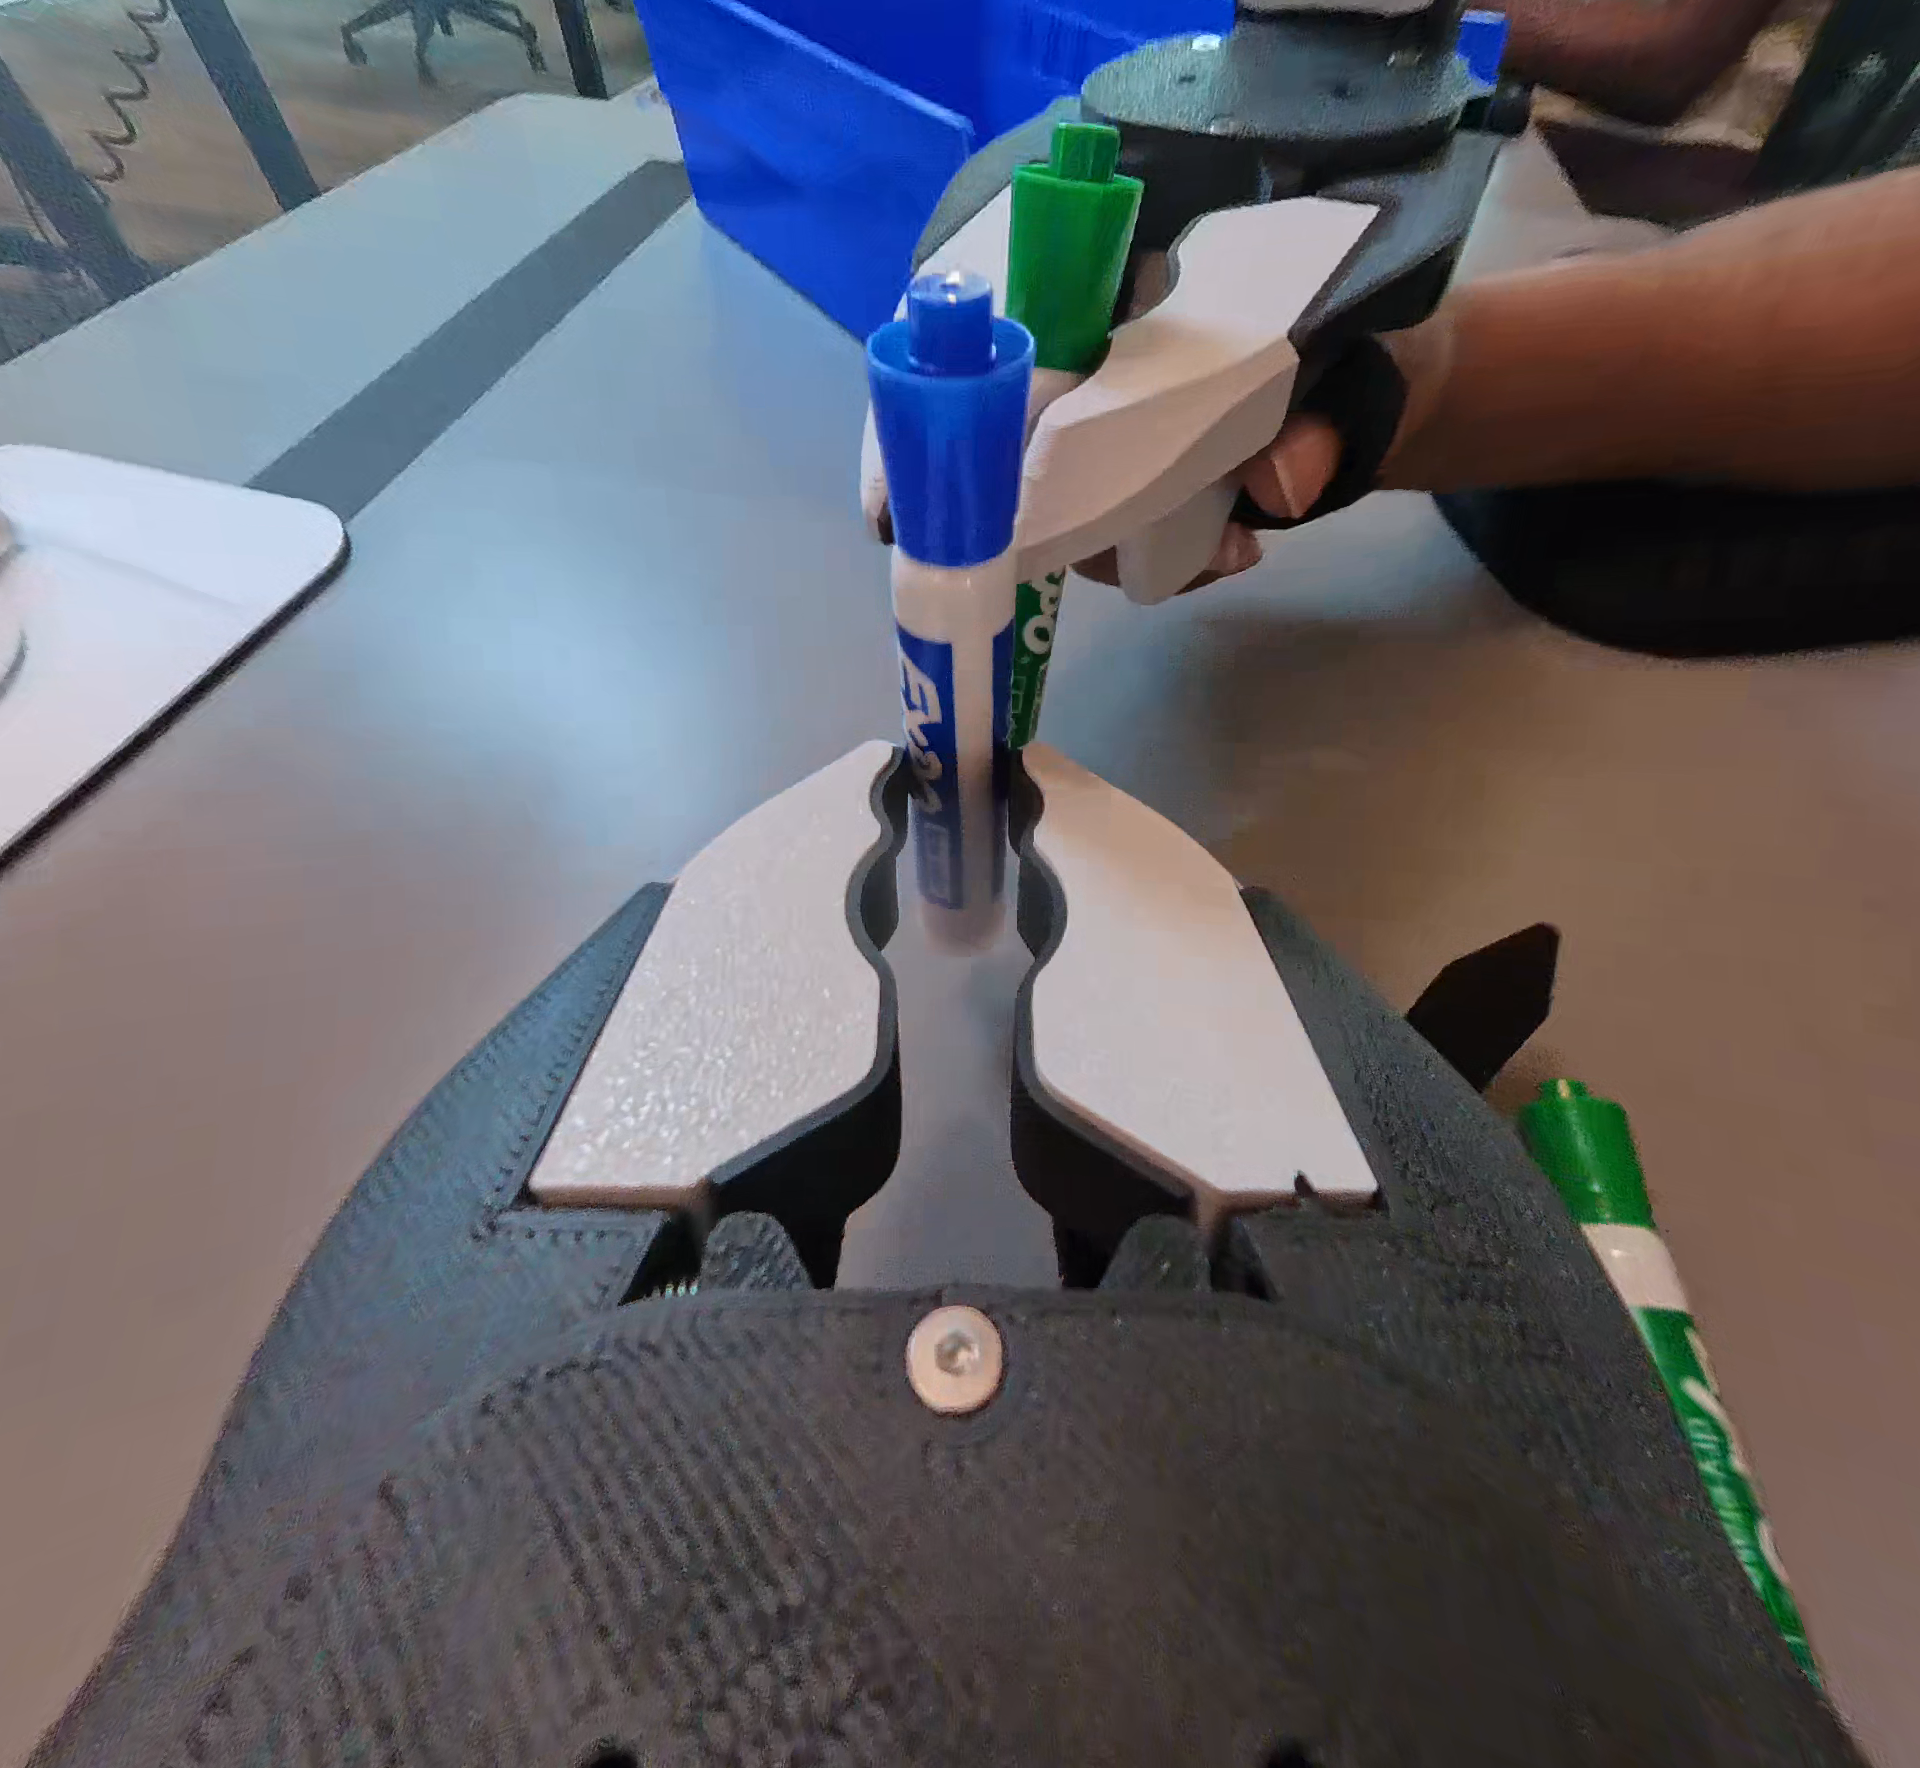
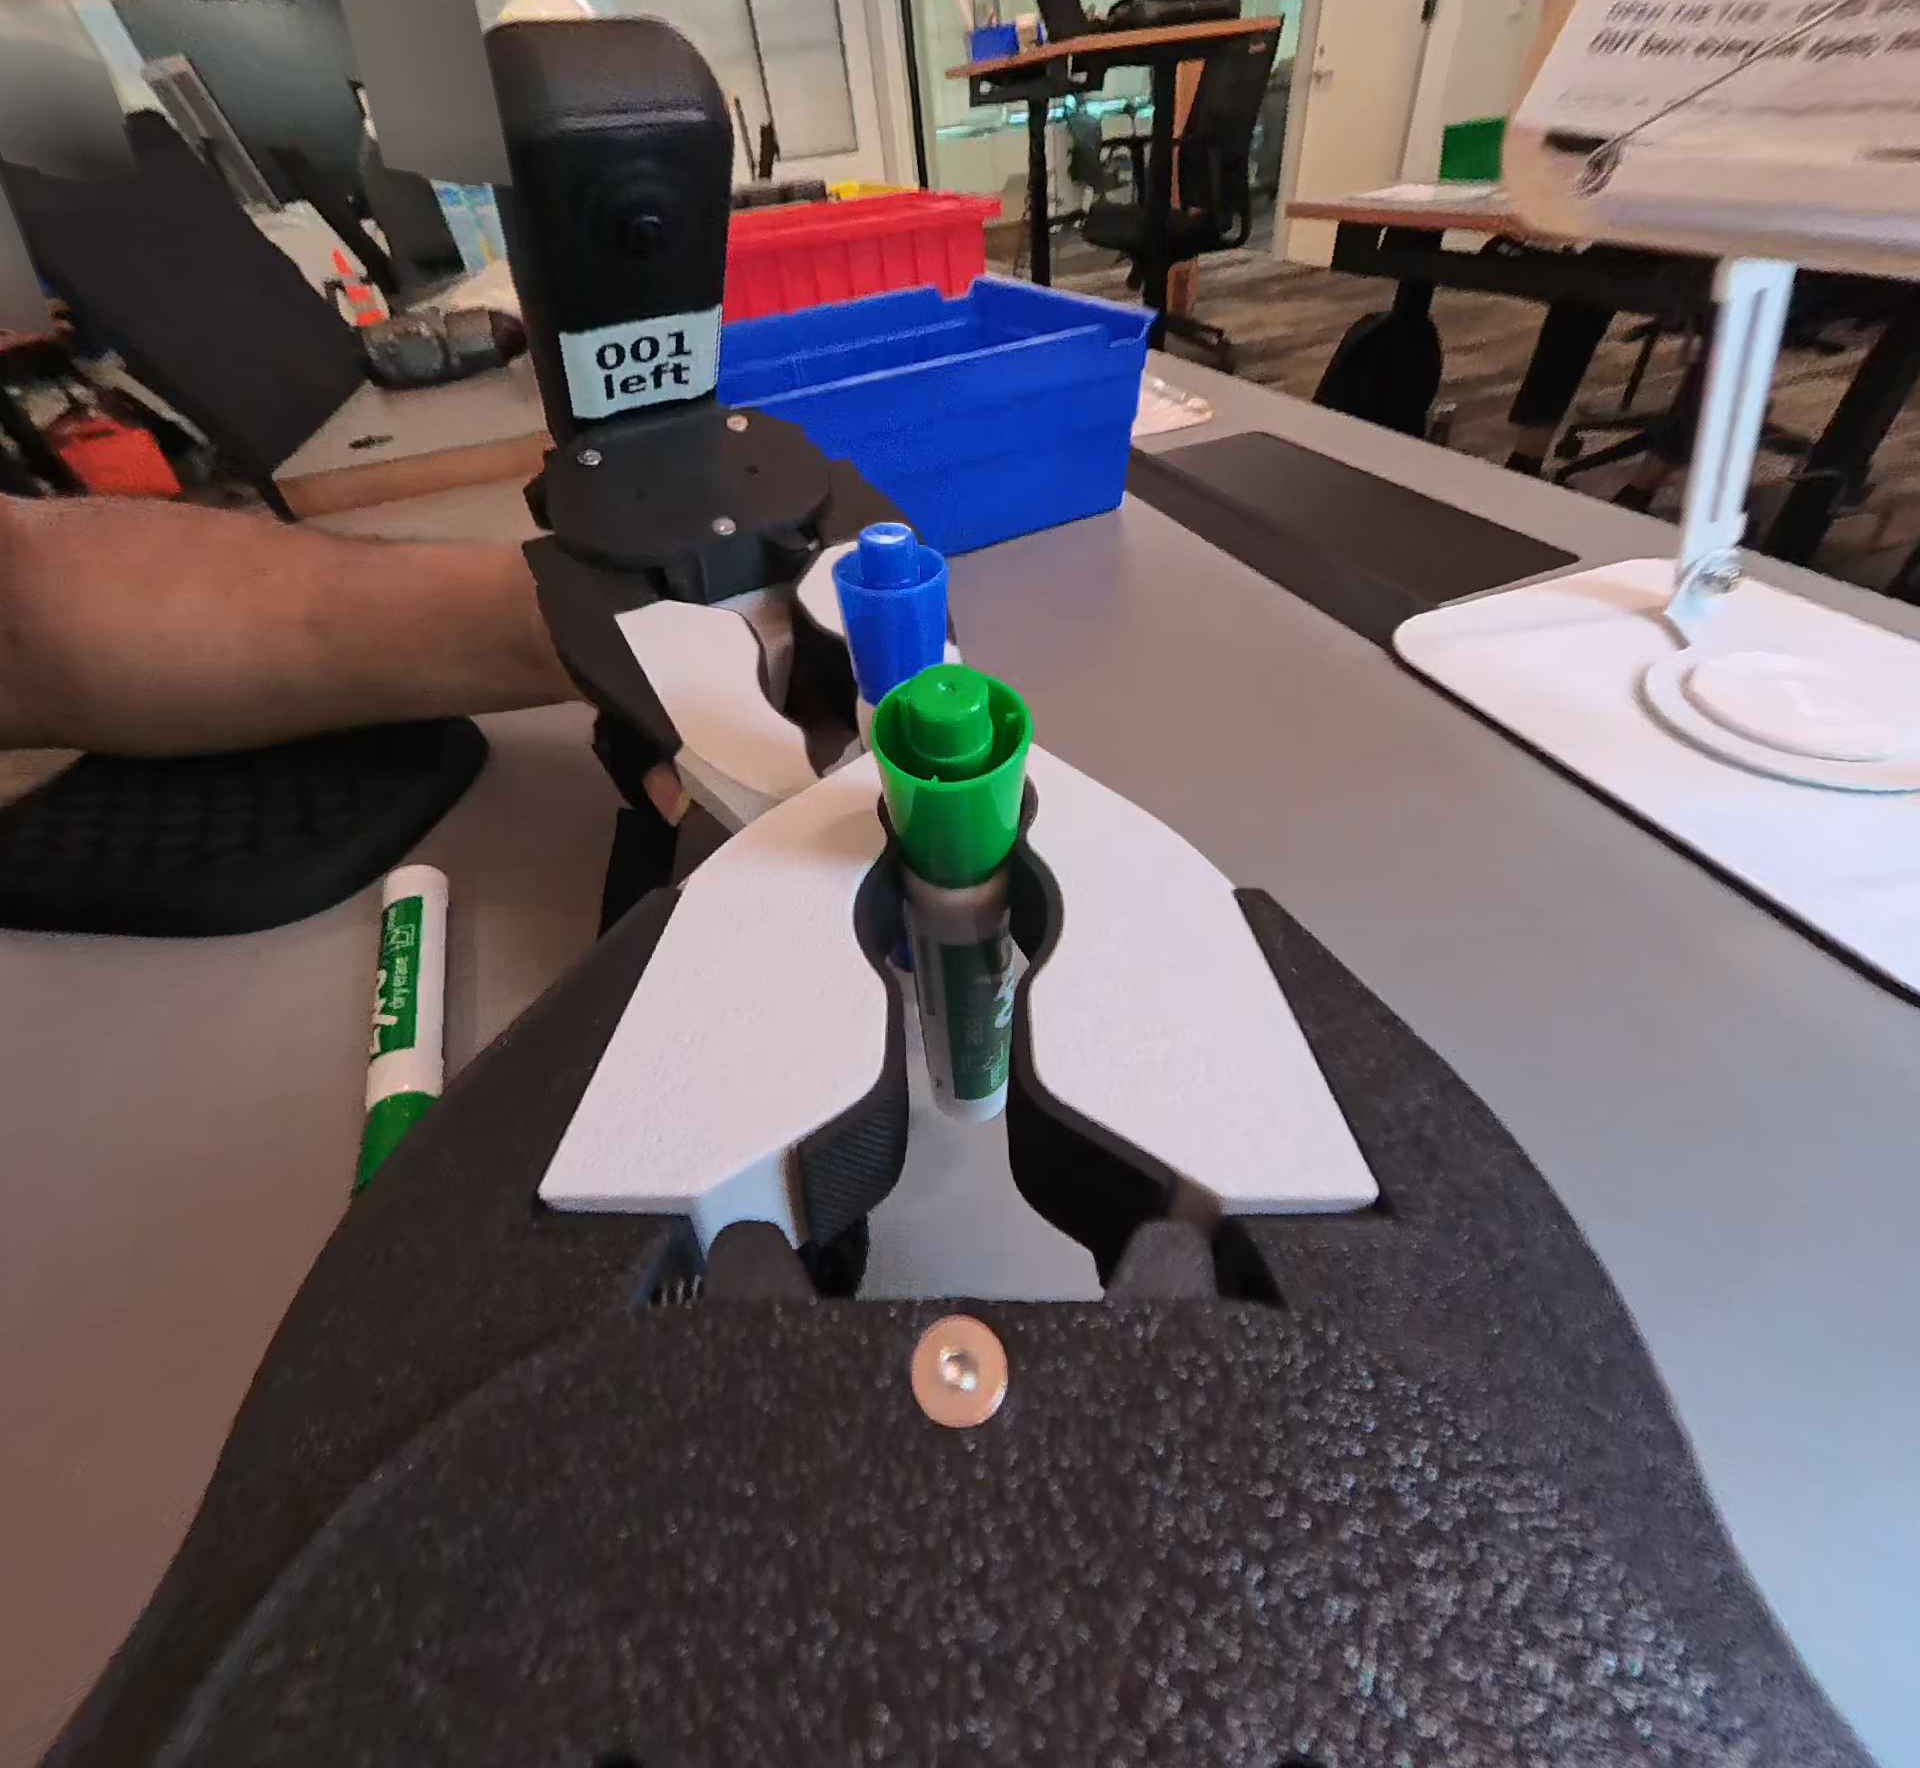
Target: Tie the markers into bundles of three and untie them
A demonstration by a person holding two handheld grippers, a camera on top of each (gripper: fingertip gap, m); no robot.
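On the left, a white stand base (image 1: 156, 575) sits on the grey table (image 1: 520, 679). The left gripper (image 1: 956, 845) has its jaws closed on a blue marker (image 1: 951, 513). This marker stands straight up with its cap on top. Just beside it, touching or nearly so, is a green marker (image 1: 1070, 264), also standing up. The right gripper (image 2: 956, 887) has its jaws closed on that green marker. The two grippers meet in the middle of the table, each held by a hand. Behind them sits a blue bin (image 1: 810, 118). A second green marker (image 1: 1662, 1344) lies flat on the table, beside the left gripper. A dark wrist pad (image 2: 208, 825) lies near it, under the person's left arm.
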